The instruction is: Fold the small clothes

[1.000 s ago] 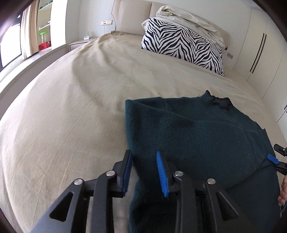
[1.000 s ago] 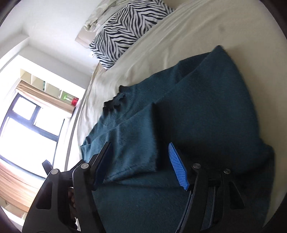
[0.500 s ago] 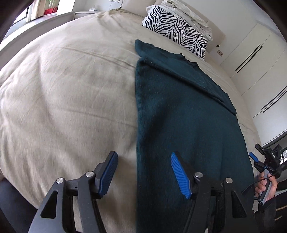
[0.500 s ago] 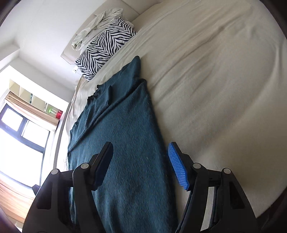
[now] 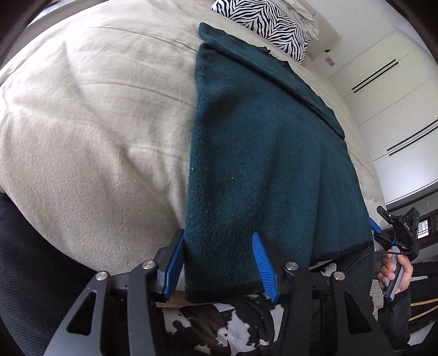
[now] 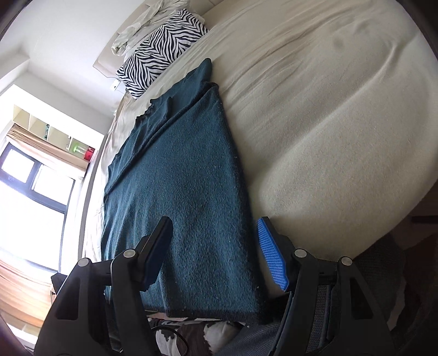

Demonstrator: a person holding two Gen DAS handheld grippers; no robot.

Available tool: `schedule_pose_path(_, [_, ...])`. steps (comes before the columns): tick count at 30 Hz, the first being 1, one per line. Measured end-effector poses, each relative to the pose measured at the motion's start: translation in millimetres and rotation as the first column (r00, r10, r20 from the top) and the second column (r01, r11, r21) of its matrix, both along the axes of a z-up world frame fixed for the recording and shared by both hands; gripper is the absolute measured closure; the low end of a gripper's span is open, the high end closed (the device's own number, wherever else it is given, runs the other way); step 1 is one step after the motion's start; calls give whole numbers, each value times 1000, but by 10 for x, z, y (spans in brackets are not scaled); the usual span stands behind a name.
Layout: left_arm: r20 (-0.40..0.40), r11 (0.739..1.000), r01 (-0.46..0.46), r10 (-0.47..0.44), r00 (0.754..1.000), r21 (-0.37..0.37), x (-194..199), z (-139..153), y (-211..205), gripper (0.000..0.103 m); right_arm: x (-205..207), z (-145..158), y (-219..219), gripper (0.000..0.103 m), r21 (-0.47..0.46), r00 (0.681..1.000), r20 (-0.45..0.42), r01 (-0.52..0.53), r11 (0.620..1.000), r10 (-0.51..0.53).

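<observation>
The dark teal sweater [image 5: 262, 153], a thick, soft, limp knit, lies flat along the bed [image 5: 90, 131], its near hem corners between the closing left hand-held gripper [image 5: 216, 263] and the released right hand-held gripper [image 6: 216, 252], likely the best holds.

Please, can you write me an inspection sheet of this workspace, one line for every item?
Surface: beige bed cover, lightly creased.
Job's things: dark green sweater lies flat, sleeve folded across its upper part, hem hanging at the bed's near edge.
Clutter: zebra pillow and crumpled pale cloth at the headboard.
Grippers: left gripper straddles the sweater's left hem corner, jaws just been closing, pads not pressing yet; right gripper open over the right hem corner.
Cables: a black cable runs from the right gripper's handle.
Surroundings: white wardrobe, window, shelves.
</observation>
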State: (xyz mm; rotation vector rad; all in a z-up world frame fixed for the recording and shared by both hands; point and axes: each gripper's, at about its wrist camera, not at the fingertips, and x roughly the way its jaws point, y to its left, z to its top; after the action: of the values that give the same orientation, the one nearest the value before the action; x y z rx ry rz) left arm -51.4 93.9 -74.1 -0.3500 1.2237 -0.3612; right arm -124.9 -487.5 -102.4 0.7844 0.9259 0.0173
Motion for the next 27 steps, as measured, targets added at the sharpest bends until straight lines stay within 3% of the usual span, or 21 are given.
schedule_pose_path(4, [-30,1000,-7,7,1000,-14,8,-40,65,83,-145,24,-36,40,7,1000,-21,-1,1000,1])
schedule_pose_path(10, [-42,1000,23,-23,999,-16,-29,-60,33,82,-316,142,-97,40,-30,997,-80,-14,999,12])
schedule_pose_path(20, [-72,998,44,-47,996,-44,-56,-92,31,81,-374,-27,-112,41,76,986,-161,-27,997,39])
schedule_pose_path(25, [-91,997,30,-37,995,-77,-35,-136,105,89,-327,-56,-83,42,95,982,-178,-45,994,61])
schedule_pose_path(27, [-103,995,15,-25,994,-98,-25,-154,166,93,-327,-68,-94,50,97,982,-178,-42,994,59])
